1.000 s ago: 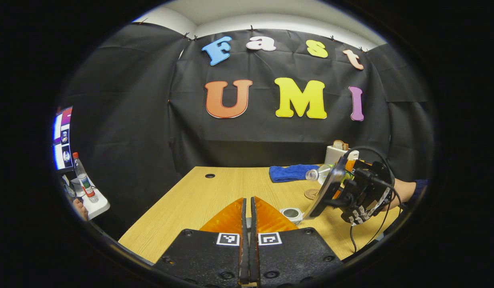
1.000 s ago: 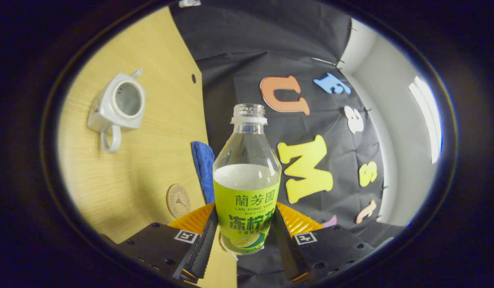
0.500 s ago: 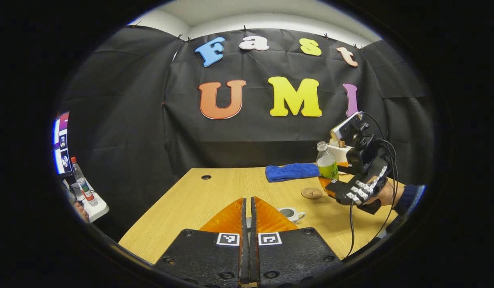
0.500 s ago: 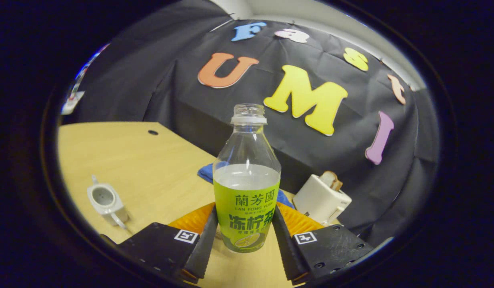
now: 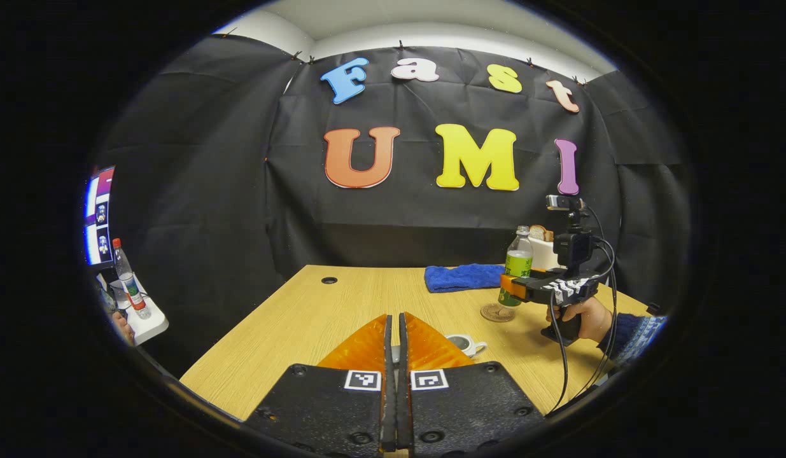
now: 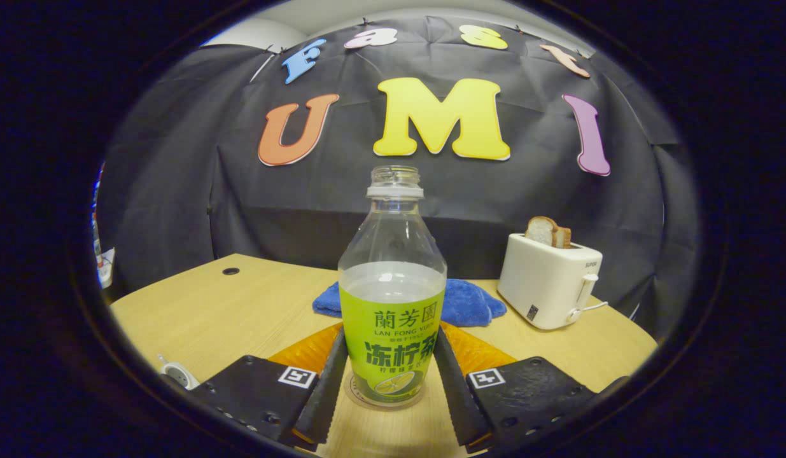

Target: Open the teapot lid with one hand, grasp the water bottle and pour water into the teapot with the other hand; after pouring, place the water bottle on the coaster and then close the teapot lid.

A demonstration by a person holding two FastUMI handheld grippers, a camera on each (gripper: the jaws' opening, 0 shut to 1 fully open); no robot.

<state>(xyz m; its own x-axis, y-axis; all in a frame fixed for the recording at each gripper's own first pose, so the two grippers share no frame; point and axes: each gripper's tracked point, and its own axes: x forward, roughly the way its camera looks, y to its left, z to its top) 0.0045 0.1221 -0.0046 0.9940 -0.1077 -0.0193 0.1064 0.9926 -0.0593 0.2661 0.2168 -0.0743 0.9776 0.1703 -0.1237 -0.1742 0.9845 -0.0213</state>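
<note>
On the worktop point(image 6: 240, 312) a toaster point(image 6: 548, 280) stands at the right and a blue cloth point(image 6: 463, 302) lies behind the bottle point(image 6: 393, 286). The teapot point(image 5: 464, 344) is half hidden behind the left hand-held gripper point(image 5: 393, 381), whose fingers are pressed together; whether they hold something I cannot tell. The right hand-held gripper point(image 6: 393, 381) clamps the upright bottle above the coaster point(image 6: 357, 394), which is mostly covered.

Clear plastic bottle point(image 6: 393, 286), wood-grain table point(image 6: 252, 305)
</note>
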